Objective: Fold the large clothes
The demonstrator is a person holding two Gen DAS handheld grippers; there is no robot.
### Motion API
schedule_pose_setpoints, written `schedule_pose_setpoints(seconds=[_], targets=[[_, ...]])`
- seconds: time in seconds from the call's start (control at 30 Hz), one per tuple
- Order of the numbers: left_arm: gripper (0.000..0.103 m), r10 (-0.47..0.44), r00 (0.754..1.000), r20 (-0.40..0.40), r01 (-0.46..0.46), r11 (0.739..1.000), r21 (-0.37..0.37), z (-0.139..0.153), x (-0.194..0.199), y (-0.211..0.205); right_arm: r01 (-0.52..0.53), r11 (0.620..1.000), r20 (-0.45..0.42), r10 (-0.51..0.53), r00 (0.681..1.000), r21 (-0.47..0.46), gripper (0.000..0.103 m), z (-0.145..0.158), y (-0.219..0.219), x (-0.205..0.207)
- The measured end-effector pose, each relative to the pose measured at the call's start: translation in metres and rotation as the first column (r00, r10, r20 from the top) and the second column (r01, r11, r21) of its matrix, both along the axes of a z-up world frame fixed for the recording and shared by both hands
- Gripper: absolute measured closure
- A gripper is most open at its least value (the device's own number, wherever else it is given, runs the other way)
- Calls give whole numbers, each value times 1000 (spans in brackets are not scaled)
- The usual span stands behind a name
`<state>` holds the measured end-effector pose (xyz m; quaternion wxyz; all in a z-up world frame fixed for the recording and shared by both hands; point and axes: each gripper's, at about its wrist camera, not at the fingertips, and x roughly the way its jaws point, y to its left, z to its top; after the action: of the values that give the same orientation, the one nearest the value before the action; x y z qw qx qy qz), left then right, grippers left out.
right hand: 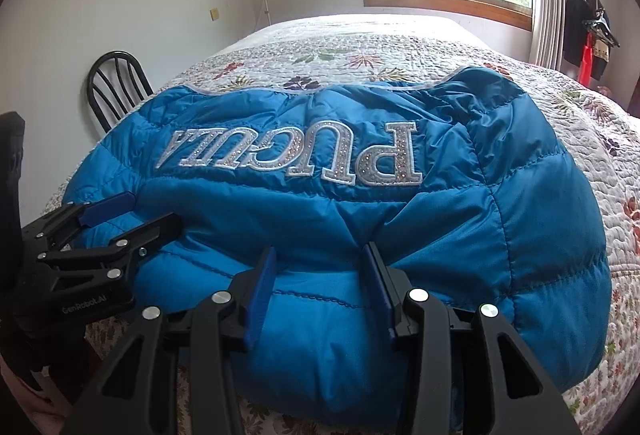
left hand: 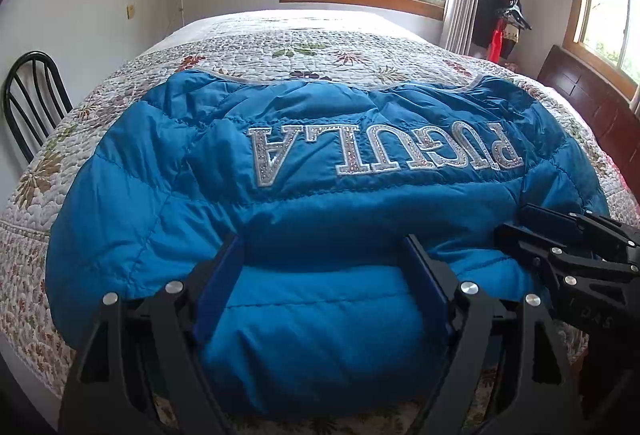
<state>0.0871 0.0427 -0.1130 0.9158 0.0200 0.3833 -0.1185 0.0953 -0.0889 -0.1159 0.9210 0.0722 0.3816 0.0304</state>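
A big blue puffer jacket with silver letters lies folded on the bed, lettering up and upside down to me; it also shows in the right wrist view. My left gripper is open, its jaws astride the jacket's near folded edge. My right gripper is open too, its jaws set around a bulge of the same near edge. The right gripper shows in the left wrist view at the right, and the left gripper shows in the right wrist view at the left.
The bed has a floral quilt. A black chair stands at its left side. A dark wooden headboard is at the right. Windows and a coat rack line the far walls.
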Motion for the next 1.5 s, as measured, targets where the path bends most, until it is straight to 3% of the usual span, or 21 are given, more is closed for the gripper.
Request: schedule_pose_setpoints(seconds=[0.3,0.4,0.57,0.8,0.9,1.03,1.17,1.3,1.4,1.5], targets=[[23,-1,1000,-4,1,1000,-5,0,0,1,-7,1000,10,7,1000,30,59,0,-5,-1],[24,-19,1000,-17,18,999,-31,5,1,4,-17,996,15,16,1000,84,60,10,-16,-8],[22,-8,999,-34,4,994,-110,22,-13,21,51,994,61,-58,996,101,60,38,-56,-37],[16,157,987,-34,-160,982,-101,31,-48,66,212,971,-8,-212,977,114,57,37,-127,-75],[16,248,965,-81,-256,959,-122,23,-55,92,234,961,-46,-230,972,143,57,24,-146,-82],[16,249,950,-188,-291,926,-240,4,-51,109,230,956,-83,-218,972,181,58,6,-155,-81],[13,233,943,-238,-307,886,-347,-10,-41,109,203,950,-118,-179,977,239,69,-11,-159,-74],[12,237,930,-279,-347,816,-463,-21,-25,118,196,946,-135,-165,977,258,70,-22,-161,-70],[12,254,922,-293,-376,770,-516,-25,-13,126,189,945,-132,-158,978,267,70,-23,-161,-70],[14,264,909,-323,-410,708,-574,-32,0,140,184,945,-133,-153,979,269,69,-23,-161,-72]])
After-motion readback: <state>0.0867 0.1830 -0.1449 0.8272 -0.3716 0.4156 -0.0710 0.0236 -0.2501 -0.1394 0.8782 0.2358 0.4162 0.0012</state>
